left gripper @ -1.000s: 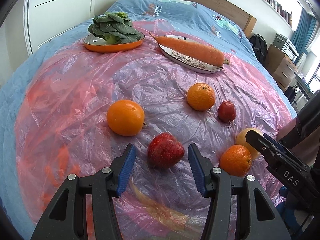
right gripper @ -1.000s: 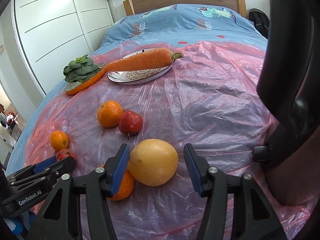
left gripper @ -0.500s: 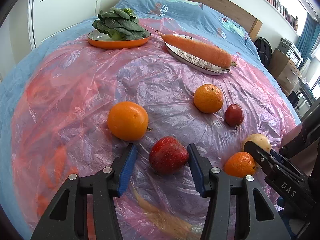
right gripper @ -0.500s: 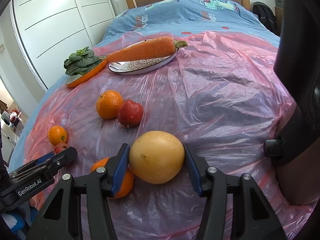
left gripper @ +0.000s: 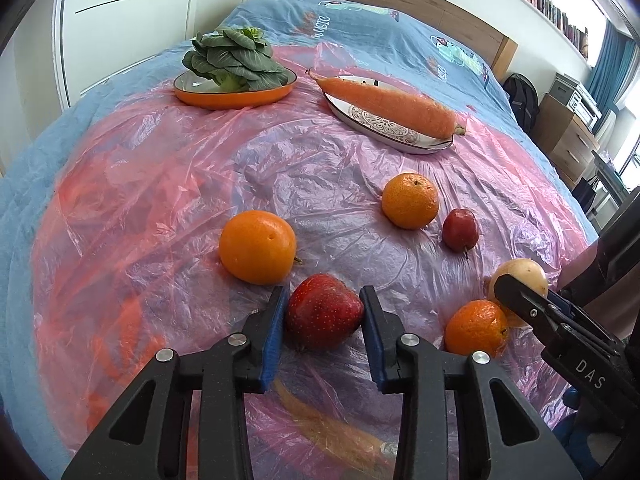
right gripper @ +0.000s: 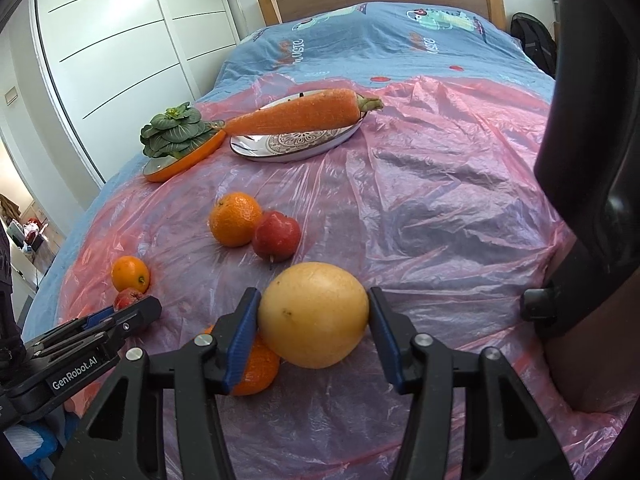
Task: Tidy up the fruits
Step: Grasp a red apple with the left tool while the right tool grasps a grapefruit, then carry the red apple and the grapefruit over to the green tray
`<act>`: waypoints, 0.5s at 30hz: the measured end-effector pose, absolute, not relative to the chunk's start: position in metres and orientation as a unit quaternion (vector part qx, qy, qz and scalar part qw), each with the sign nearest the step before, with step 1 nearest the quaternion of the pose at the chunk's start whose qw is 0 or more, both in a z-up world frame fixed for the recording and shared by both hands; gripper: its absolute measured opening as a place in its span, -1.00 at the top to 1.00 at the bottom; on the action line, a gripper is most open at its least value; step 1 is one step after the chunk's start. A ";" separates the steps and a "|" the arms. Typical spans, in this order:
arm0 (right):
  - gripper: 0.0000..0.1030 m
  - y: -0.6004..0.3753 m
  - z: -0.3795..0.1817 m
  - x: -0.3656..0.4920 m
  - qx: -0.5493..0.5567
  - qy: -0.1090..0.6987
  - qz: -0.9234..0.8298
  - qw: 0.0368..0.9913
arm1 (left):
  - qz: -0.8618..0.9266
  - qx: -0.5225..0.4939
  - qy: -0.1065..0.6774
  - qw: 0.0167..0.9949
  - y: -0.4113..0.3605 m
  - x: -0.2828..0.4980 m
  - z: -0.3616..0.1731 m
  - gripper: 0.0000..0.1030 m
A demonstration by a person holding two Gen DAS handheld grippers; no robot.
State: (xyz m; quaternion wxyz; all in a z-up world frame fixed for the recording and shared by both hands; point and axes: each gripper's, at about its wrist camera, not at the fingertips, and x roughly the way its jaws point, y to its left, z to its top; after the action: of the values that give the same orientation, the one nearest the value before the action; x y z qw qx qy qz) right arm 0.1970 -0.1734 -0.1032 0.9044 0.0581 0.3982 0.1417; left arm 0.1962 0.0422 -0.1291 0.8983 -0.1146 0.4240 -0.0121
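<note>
Your left gripper (left gripper: 323, 314) was closing on the red apple (left gripper: 323, 311) centred between its pads; your right gripper (right gripper: 314, 322), wide, bracketed the grapefruit (right gripper: 314, 320).

A bed (left gripper: 384, 36) with a blue printed cover is overlaid by a crumpled pink plastic sheet (left gripper: 168, 184). On the sheet's far side 2 dishes are set: an orange dish (left gripper: 236, 96) at the left and a patterned oval plate (left gripper: 384, 128) at the right. Nearer, 6 fruits are spread over the plastic: 3 oranges (left gripper: 258, 246), a large red apple (left gripper: 324, 312), a small red apple (left gripper: 460, 229) and a yellow grapefruit (right gripper: 314, 320).
</note>
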 end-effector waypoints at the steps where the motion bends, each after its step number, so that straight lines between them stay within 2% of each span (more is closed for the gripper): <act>1: -0.85 -0.173 -0.100 0.196 0.056 0.396 0.142 0.905 | -0.012 -0.115 0.423 0.899 0.042 0.195 -0.127 0.39; 15: -0.85 -0.182 -0.058 0.153 0.042 0.380 0.138 0.914 | -0.026 -0.102 0.406 0.908 0.033 0.157 -0.089 0.39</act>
State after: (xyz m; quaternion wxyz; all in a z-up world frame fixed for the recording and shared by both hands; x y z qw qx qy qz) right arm 0.1532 -0.1817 -0.0580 0.9138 0.0415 0.3798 0.1382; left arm 0.1573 0.0329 -0.0887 0.9079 -0.1019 0.4057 -0.0257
